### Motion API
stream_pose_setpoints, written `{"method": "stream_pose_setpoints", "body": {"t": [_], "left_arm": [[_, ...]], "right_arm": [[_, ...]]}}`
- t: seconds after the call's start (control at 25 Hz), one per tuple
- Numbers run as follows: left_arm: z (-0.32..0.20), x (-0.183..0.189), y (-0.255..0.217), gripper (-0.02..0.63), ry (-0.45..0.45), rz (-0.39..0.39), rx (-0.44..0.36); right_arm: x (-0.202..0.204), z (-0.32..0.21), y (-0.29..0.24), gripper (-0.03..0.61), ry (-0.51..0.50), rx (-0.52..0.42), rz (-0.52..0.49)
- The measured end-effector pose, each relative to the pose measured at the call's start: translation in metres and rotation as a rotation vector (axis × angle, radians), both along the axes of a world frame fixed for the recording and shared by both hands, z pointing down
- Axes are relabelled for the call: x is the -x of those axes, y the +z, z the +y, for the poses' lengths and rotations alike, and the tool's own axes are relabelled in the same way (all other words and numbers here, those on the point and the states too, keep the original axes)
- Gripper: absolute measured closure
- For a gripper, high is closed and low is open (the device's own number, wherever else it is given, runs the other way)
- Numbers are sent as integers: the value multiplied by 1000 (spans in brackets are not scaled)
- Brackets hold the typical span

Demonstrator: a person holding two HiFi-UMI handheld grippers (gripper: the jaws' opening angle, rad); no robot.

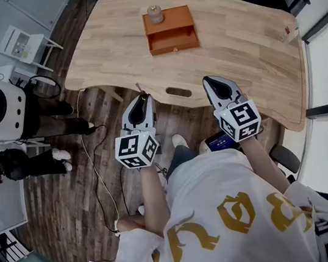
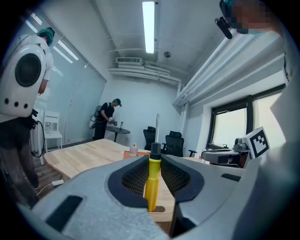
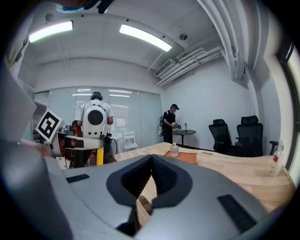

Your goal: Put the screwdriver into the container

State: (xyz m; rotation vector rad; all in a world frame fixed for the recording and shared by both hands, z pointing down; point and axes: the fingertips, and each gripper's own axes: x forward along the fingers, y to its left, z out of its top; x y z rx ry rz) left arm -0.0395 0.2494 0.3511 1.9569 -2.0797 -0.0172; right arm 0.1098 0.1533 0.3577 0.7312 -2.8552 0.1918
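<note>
The screwdriver (image 2: 152, 185) is pinched by its yellow handle between the jaws of the left gripper (image 1: 142, 100) and carried off the tabletop (image 1: 242, 41), short of its near edge. It stands close to upright, its long axis crossing the jaws, with the metal shaft pointing up. This grip probably suits lowering it into the orange container (image 1: 174, 44), which sits well apart on the far side. The right gripper (image 3: 151, 159) holds nothing, its jaws pressed together.

Grey left tool (image 1: 142, 100), right tool (image 1: 212, 82); gold-lettered white shirt (image 1: 205, 195).
</note>
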Motion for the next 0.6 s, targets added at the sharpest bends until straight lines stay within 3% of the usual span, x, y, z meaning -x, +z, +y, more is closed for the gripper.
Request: {"method": "stream_pose_setpoints", "body": {"t": [0.6], "left_arm": [[-3, -11, -6, 535, 5, -8, -9]], "right_arm": [[-12, -2, 1, 569, 14, 16, -13]]}}
